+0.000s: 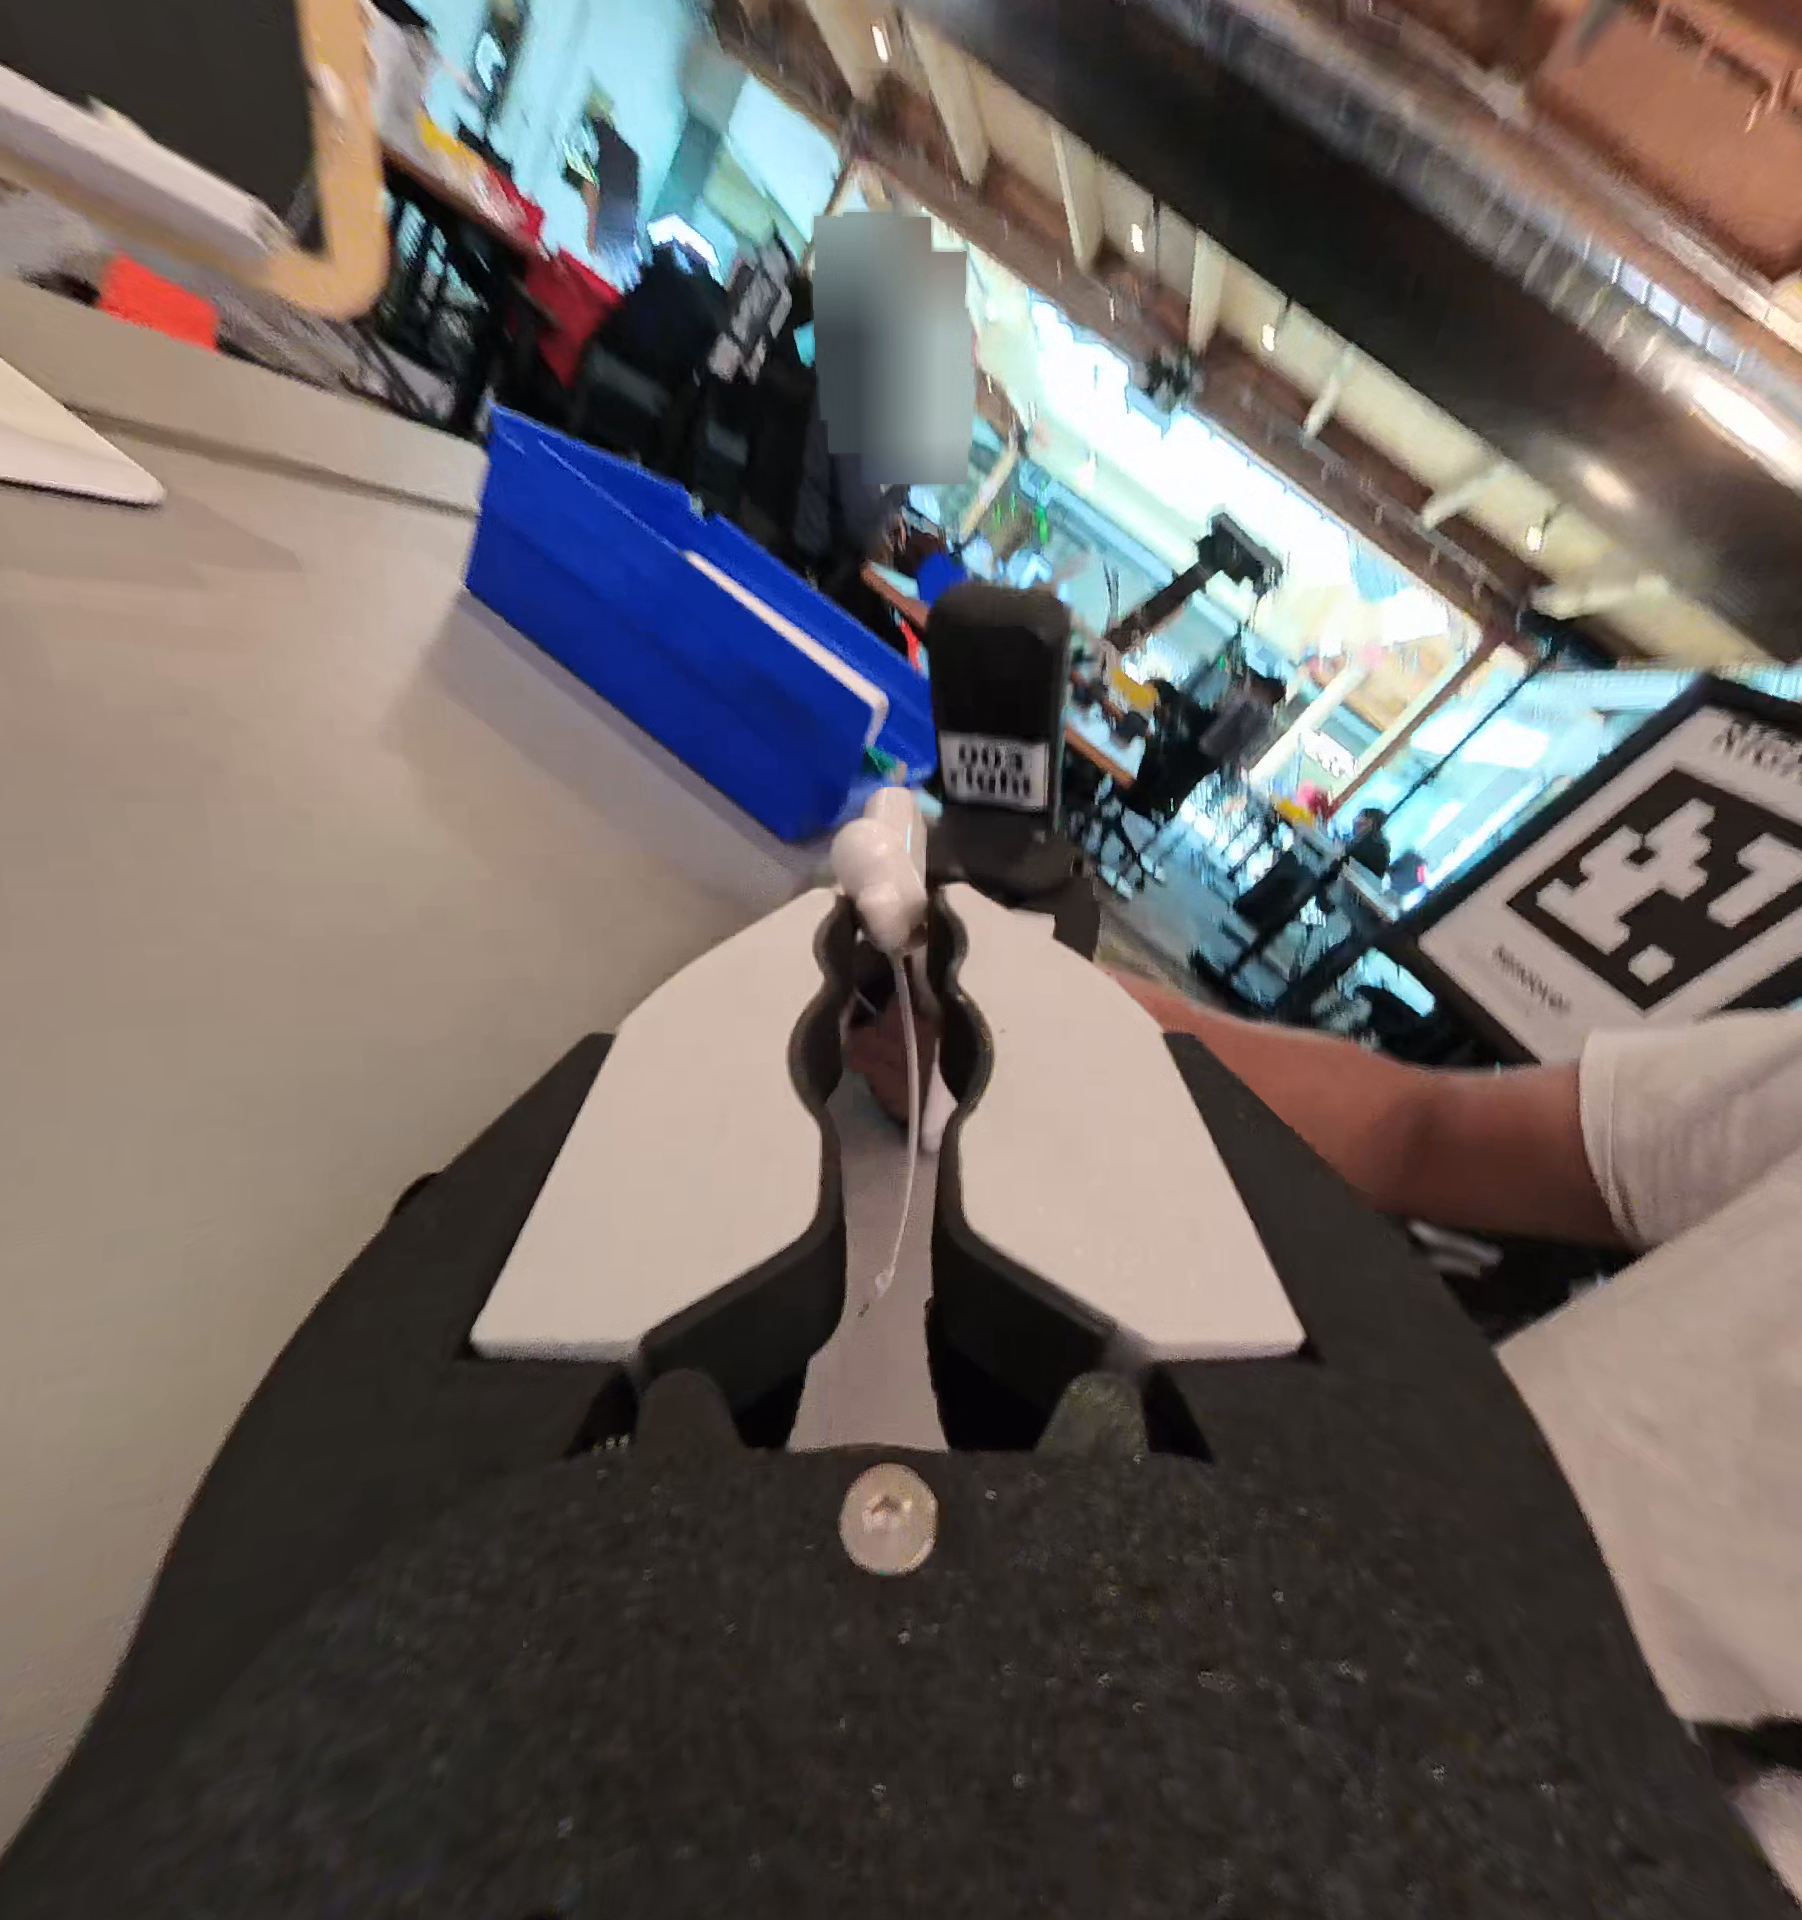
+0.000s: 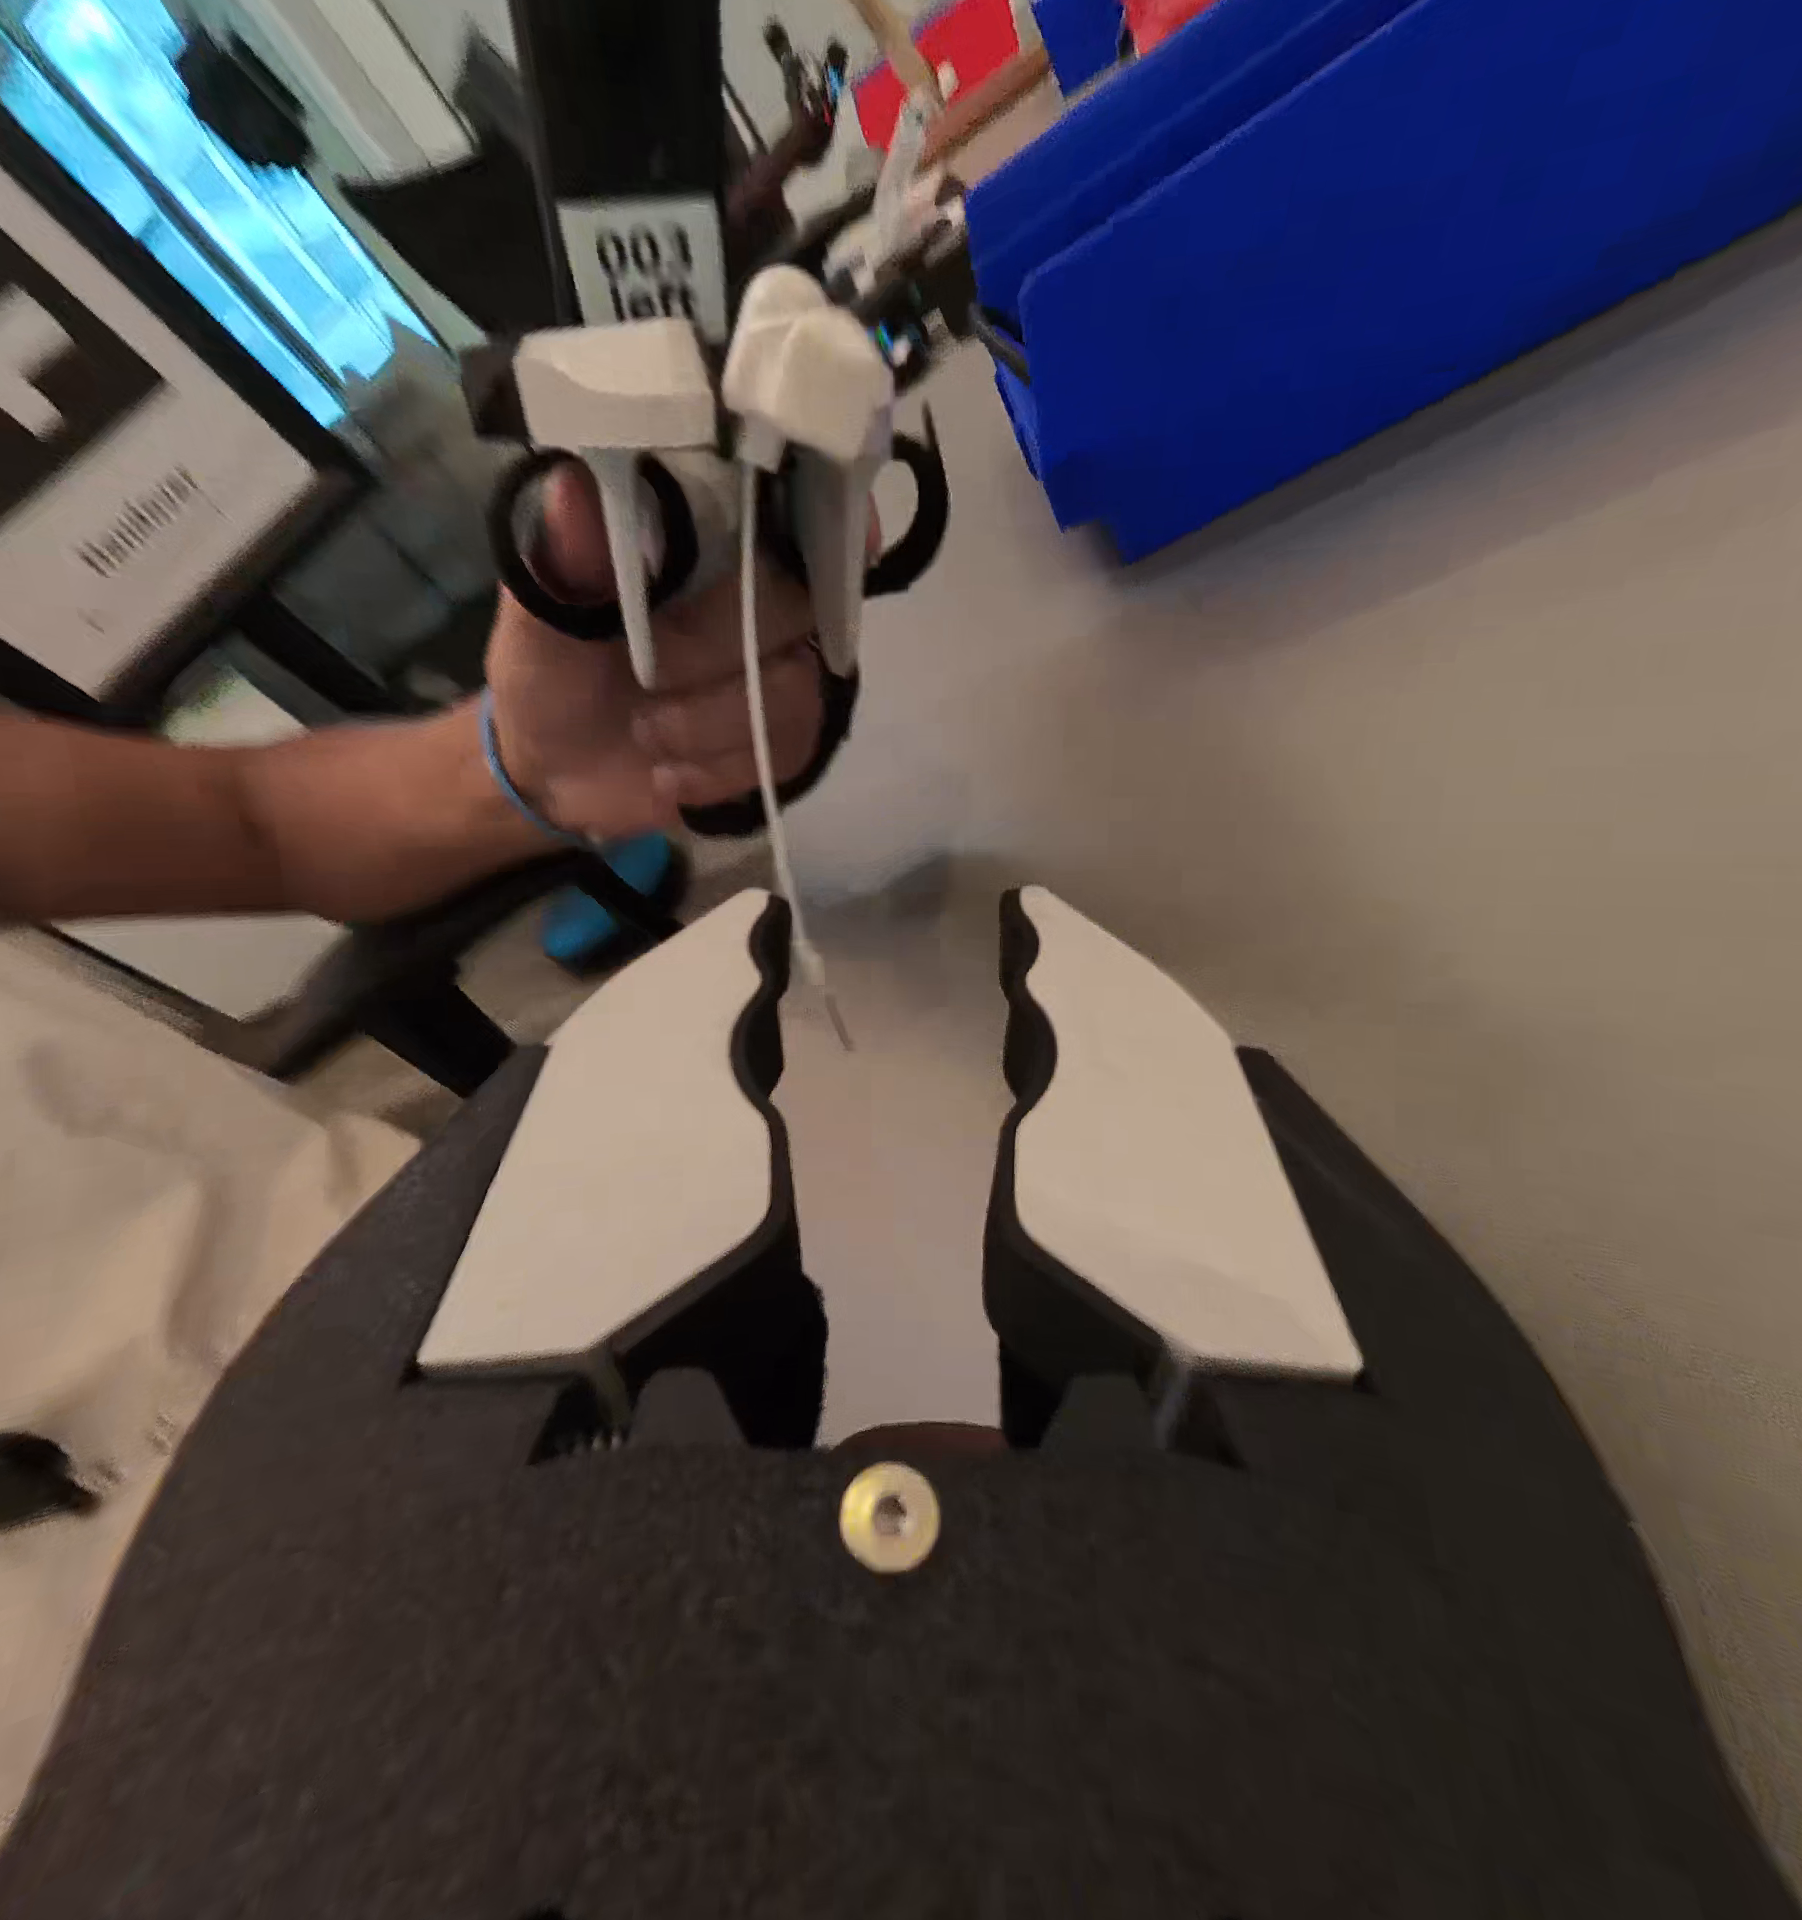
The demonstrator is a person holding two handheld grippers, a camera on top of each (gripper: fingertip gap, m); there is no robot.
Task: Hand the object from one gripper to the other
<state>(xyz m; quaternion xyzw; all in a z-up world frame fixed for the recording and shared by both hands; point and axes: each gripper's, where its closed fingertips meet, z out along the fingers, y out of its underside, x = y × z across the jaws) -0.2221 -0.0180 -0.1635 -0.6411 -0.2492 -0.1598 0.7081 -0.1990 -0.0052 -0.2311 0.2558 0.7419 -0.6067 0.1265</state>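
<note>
1. Pinching a small white object (image 1: pixel 879 871) at their tips, the left gripper (image 1: pixel 884 914) jaws stand almost together, with only a thin gap behind the grip; a thin white cord (image 1: pixel 909 1101) hangs from the object down that gap.
2. Seen from the right wrist view, the same left gripper (image 2: pixel 715 416) is held up in a hand (image 2: pixel 658 717) above the grey table (image 2: pixel 1396 831). The white object (image 2: pixel 803 364) sits at its jaws, though blur makes its exact shape hard to make out.
3. The cord (image 2: pixel 762 727) trails down from the object, and its end reaches the tip of the right gripper's left finger (image 2: pixel 668 1122); whether it touches the finger cannot be told.
4. The right gripper (image 2: pixel 892 935) has its jaws spread, with bare table showing between them and nothing clamped.
5. In the left wrist view the right gripper (image 1: pixel 996 748) appears only as a dark upright body just beyond the object; its jaws are hidden there.
6. Blue bins (image 2: pixel 1396 312) stand on the table behind, cut off by the frame edge; one blue bin (image 1: pixel 668 634) shows in the left wrist view.
7. A forearm (image 1: pixel 1396 1122) and pale sleeve (image 1: pixel 1728 1143) enter from the right, partly cropped.
8. The room behind is blurred.
</note>
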